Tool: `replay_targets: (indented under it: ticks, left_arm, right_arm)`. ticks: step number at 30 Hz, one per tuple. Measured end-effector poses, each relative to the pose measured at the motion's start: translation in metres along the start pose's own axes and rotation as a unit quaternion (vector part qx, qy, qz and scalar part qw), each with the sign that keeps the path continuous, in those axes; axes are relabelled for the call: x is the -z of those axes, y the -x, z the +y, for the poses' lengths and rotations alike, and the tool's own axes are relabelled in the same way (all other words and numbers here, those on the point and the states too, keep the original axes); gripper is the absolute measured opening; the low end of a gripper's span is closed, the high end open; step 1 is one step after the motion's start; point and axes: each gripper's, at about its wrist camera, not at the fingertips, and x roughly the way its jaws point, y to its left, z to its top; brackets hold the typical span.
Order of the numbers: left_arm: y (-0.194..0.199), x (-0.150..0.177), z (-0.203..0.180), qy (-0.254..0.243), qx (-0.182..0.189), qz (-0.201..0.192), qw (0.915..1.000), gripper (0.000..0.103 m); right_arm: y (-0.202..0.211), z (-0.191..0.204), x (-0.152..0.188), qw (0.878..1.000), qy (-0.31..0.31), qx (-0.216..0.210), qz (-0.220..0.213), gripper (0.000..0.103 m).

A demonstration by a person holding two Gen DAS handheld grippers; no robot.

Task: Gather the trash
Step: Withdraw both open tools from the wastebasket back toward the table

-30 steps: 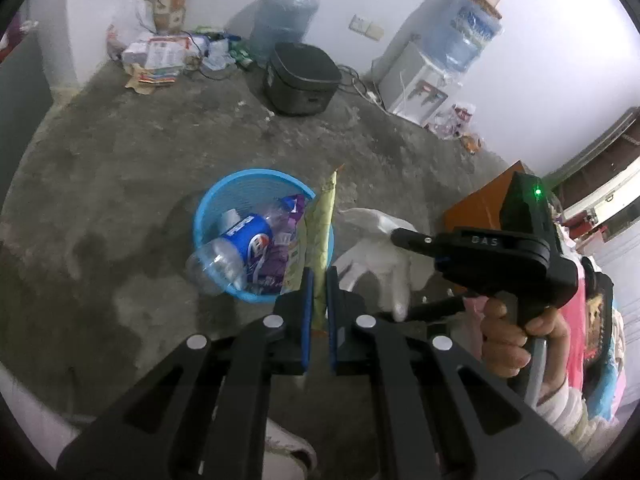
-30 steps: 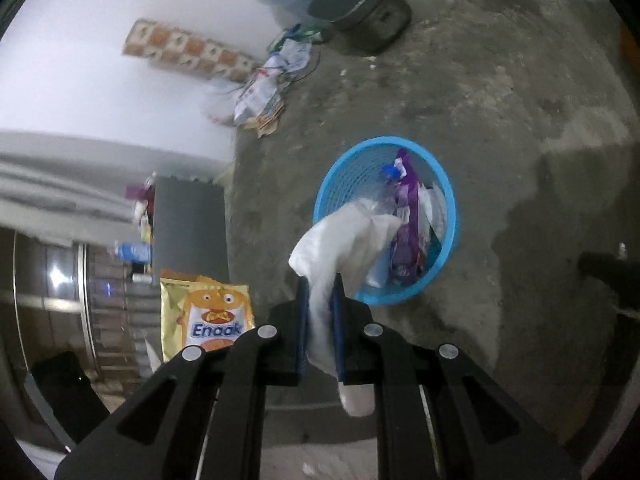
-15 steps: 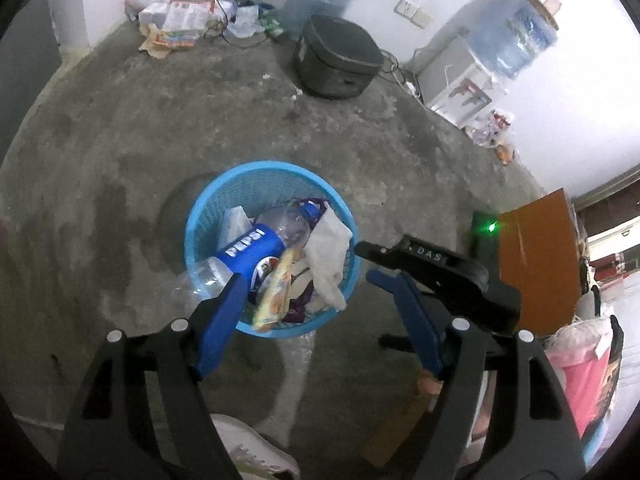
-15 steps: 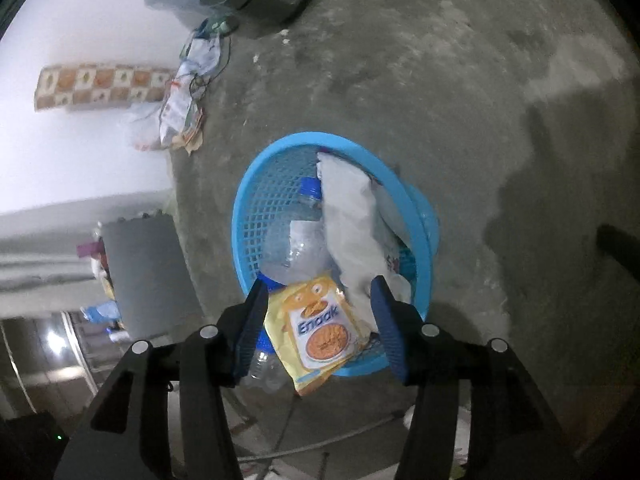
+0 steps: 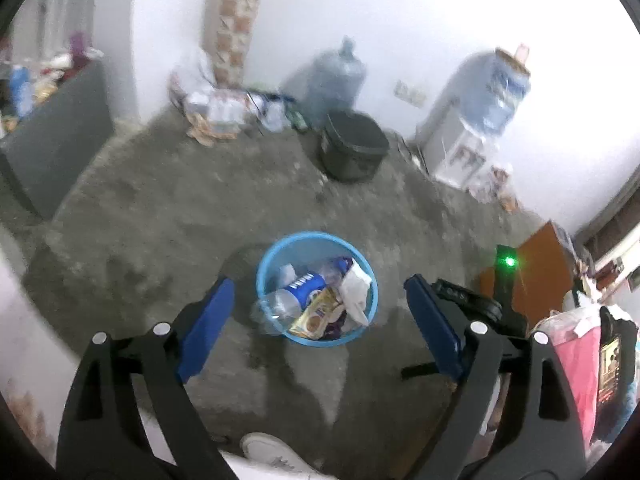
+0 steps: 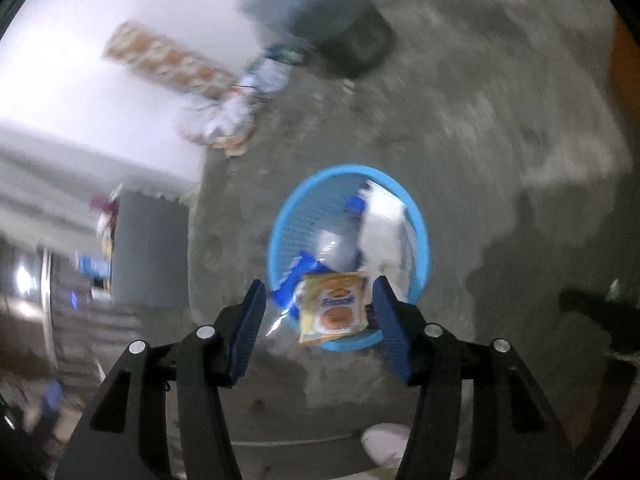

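Note:
A blue plastic basket [image 5: 280, 254] stands on the concrete floor and also shows in the right wrist view [image 6: 420, 236]. Inside lie a Pepsi bottle [image 5: 298, 290], a yellow snack packet [image 5: 314, 314] and a white crumpled wrapper [image 5: 354, 288]. In the right wrist view the yellow packet [image 6: 334, 308] and white wrapper [image 6: 380, 228] rest in the basket. My left gripper [image 5: 320, 328] is open and empty above the basket. My right gripper [image 6: 318, 326] is open and empty above the basket's near rim. The right gripper's body [image 5: 472, 308] shows at the right of the left wrist view.
A black rice cooker [image 5: 352, 146], a large water jug [image 5: 336, 80] and a water dispenser [image 5: 472, 132] stand by the far wall. A litter pile [image 5: 224, 110] lies at the back left. A grey cabinet [image 5: 52, 140] is left, a brown board [image 5: 536, 264] right. A white shoe [image 5: 276, 450] is below.
Both grippers opened and dropped the yellow packet and the white wrapper into the basket. Both have since pulled back and up from the basket, which looks smaller now.

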Motion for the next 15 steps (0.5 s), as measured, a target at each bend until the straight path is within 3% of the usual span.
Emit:
replay_targets:
  ticks: [4, 8, 15]
  left_arm:
    - [0.072, 0.020, 0.009, 0.029, -0.037, -0.052, 0.9976, 0.090]
    - [0.143, 0.052, 0.022, 0.057, -0.060, -0.102, 0.9914, 0.092]
    - [0.246, 0.122, 0.053, 0.106, -0.122, -0.153, 0.9750, 0.094]
  right_arm:
    - [0.053, 0.060, 0.031, 0.992, 0.120, -0.002, -0.046, 0.072]
    - [0.104, 0.119, 0.077, 0.967, 0.243, -0.008, -0.076, 0.081]
    - [0.176, 0.170, 0.158, 0.933, 0.344, -0.034, -0.097, 0.091]
